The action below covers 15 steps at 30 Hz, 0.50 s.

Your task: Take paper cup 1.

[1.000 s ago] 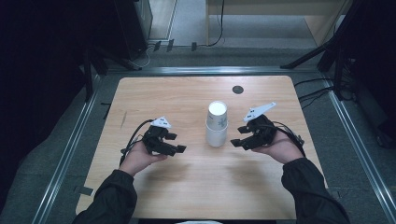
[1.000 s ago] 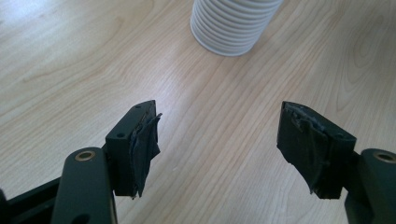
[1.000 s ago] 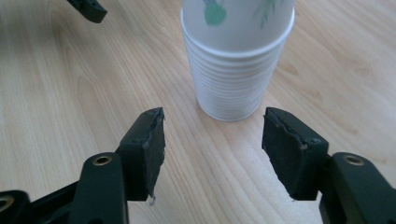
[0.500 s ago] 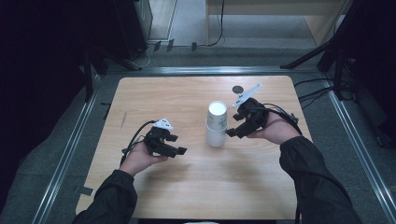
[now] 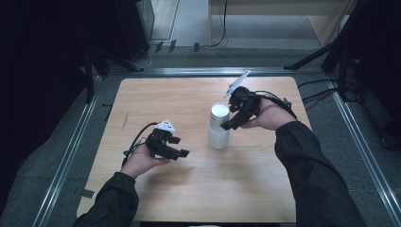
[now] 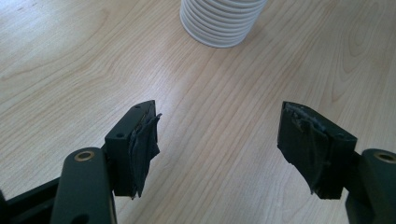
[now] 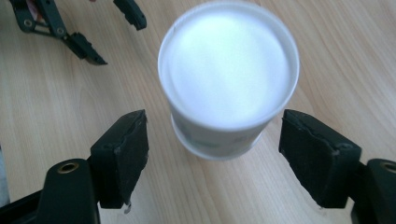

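Observation:
A stack of white paper cups (image 5: 219, 126) stands upside down on the wooden table (image 5: 189, 189), right of centre. My right gripper (image 5: 231, 118) hovers at the top of the stack from the right. Its jaws have just been opening and stand wide. In the right gripper view the top cup (image 7: 229, 74) sits between and beyond the pads (image 7: 126, 149), and neither pad touches it. My left gripper (image 5: 179, 146) rests low at the left, pointing toward the stack. Its jaws stand apart over bare wood in the left gripper view (image 6: 219, 140), with the ribbed rims of the stack (image 6: 222, 21) ahead.
A metal rail (image 5: 71, 156) frames the table on grey floor. Cables (image 5: 321, 92) lie off the right edge. A dark cabinet (image 5: 137, 23) stands at the back left. My left gripper (image 7: 112, 32) appears at the top left of the right gripper view.
My right gripper has risen and moved back and left, from beside the stack to its top, and its jaws have opened. The left gripper has kept still.

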Each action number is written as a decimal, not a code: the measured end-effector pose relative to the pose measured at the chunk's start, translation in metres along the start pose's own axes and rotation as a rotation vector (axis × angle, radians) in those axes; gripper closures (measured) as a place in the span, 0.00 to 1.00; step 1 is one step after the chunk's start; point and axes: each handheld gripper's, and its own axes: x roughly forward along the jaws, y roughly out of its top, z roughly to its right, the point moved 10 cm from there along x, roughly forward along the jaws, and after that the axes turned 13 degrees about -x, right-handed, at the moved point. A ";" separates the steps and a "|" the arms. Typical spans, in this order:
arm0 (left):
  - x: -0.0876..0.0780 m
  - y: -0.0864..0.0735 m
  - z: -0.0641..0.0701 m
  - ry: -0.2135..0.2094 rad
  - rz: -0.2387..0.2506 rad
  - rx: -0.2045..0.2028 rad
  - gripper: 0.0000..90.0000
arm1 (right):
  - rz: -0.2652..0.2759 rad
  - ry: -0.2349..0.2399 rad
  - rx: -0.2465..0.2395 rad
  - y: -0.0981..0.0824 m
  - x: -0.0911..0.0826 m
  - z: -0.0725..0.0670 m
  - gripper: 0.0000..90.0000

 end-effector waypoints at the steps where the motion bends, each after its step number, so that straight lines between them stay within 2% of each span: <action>1: 0.000 0.000 0.000 0.000 0.000 0.001 0.32 | 0.003 -0.001 -0.005 0.003 0.000 0.001 0.27; 4: 0.000 0.000 0.000 -0.002 -0.002 0.000 0.32 | 0.006 0.007 -0.010 0.011 0.002 0.003 0.27; 10: 0.000 0.000 0.000 -0.003 -0.001 -0.001 0.32 | -0.034 0.027 -0.023 0.019 0.008 0.005 0.29; 15: 0.001 -0.001 0.001 -0.005 -0.004 0.001 0.32 | -0.058 0.038 -0.017 0.023 0.011 0.008 0.34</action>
